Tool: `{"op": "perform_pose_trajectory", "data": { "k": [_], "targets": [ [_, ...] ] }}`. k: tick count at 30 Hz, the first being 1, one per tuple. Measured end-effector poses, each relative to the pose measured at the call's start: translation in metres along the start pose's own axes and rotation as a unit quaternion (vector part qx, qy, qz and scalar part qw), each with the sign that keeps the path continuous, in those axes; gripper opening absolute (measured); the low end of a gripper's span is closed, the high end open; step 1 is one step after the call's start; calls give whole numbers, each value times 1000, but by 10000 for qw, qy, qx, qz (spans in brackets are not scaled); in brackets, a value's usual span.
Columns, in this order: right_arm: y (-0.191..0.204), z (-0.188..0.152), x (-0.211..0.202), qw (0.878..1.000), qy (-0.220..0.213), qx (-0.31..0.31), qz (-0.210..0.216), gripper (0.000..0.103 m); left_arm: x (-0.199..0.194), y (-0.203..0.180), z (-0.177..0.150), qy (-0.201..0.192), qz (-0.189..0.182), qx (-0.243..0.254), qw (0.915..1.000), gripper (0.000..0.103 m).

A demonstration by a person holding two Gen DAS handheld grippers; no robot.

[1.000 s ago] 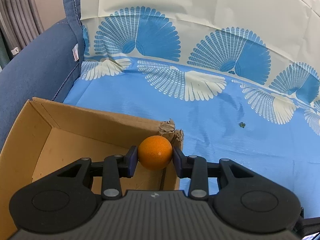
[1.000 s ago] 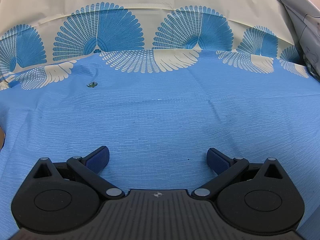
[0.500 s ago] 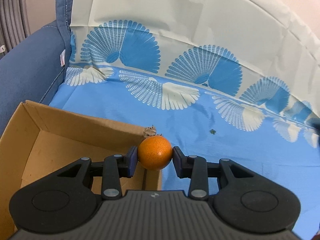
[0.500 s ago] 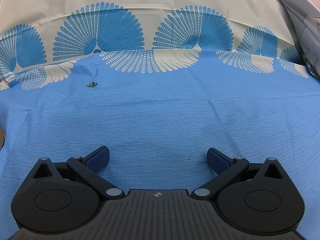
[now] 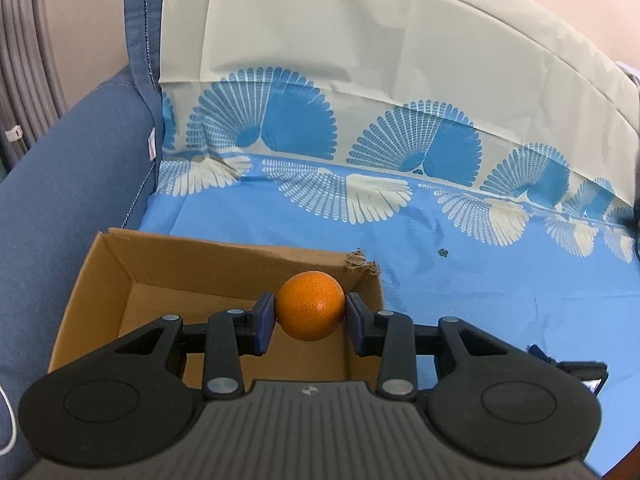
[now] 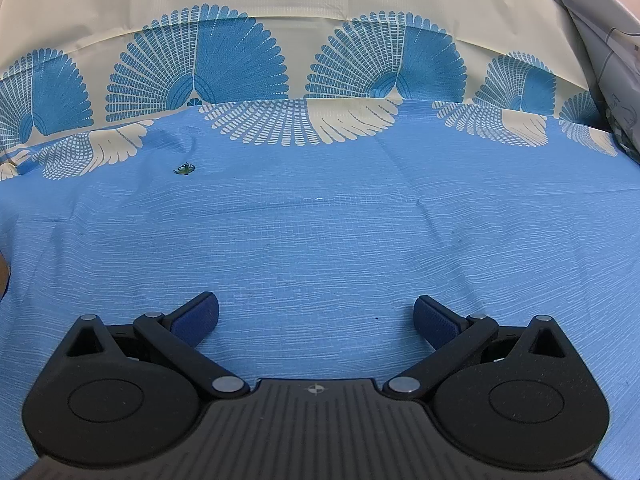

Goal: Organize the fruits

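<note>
Orange [image 5: 311, 305] dimpled, slightly glossy; box [image 5: 224, 258] matt cardboard, torn corner; cloth [image 6: 320, 240] woven, matt.

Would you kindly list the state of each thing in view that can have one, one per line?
Orange: clamped between the left gripper's pads, held above the box's right end.
Cardboard box: open on top, nothing seen inside, far right corner torn.
Left gripper: jaws shut on the orange.
Right gripper: jaws wide open, nothing between them, above the bare blue cloth.
</note>
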State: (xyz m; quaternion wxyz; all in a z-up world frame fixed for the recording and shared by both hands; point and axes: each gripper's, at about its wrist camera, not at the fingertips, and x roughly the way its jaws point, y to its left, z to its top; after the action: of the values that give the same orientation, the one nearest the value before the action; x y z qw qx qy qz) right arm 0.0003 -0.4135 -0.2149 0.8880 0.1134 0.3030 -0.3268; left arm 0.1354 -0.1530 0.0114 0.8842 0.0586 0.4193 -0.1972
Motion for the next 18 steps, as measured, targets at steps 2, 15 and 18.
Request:
{"op": "perform_pose_trajectory", "data": {
  "k": [2,15,18],
  "targets": [
    [0,0,0,10000,0,0,-1,103,-2,5,-6,-43,-41,16,10000,42],
    [-2,4,-2,9999,160,-30,37,103,-13,30,-36,15,-134,25,9999,42],
    [-11,9,-26,9990,440,23,26,103,-17,31,-41,22,-169,55,9998,42]
  ]
}}
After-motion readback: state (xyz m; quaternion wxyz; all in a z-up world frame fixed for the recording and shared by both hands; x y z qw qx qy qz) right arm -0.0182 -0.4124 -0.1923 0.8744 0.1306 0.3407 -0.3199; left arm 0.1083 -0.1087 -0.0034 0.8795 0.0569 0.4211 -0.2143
